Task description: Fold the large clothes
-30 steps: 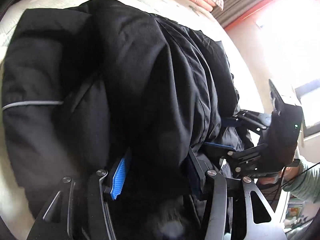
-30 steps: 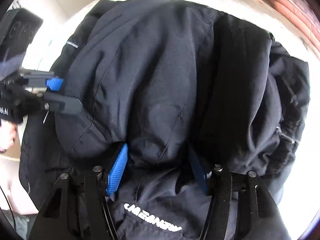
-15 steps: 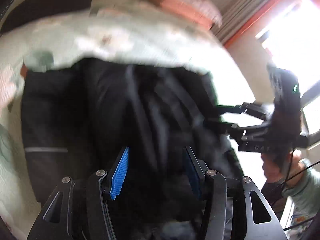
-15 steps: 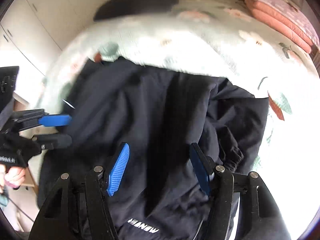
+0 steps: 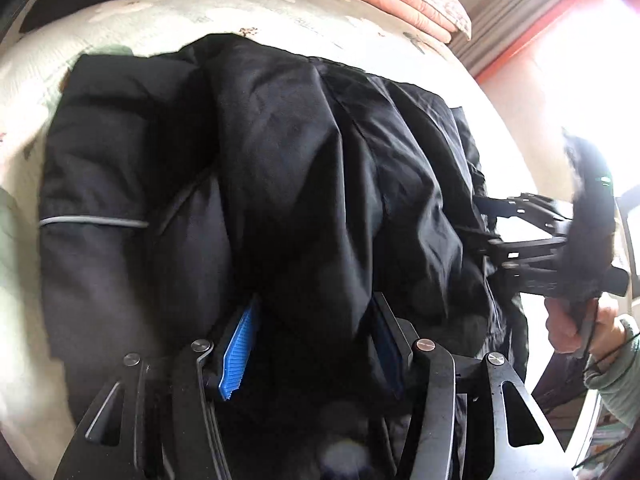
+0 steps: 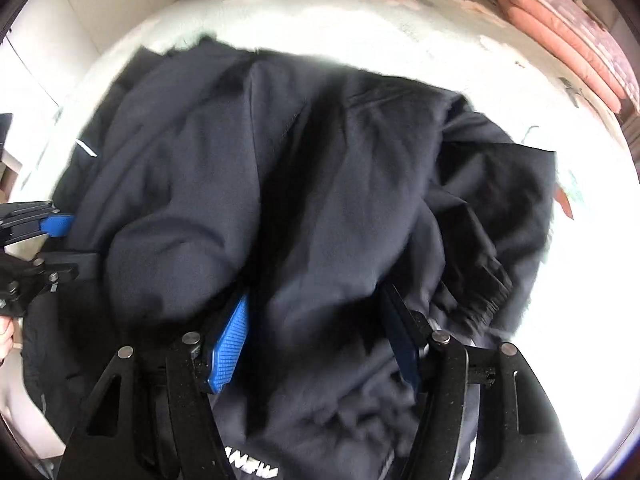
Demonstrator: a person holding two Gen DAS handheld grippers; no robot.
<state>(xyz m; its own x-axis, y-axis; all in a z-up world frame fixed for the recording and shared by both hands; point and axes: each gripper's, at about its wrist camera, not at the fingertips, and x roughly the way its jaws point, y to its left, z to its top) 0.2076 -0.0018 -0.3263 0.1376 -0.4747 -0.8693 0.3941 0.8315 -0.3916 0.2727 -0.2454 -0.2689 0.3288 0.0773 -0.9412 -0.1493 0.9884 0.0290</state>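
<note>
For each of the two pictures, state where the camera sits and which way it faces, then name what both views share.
Left wrist: on the left gripper, facing steeply down onto the jacket on the bed; its fingers clamp a thick fold; the right gripper and the person's hand show at the right edge.
Right wrist: on the right gripper, facing steeply down; its fingers hold a fold; the left gripper shows at the left edge.
Shared: jacket, bed, pink cushions.
</note>
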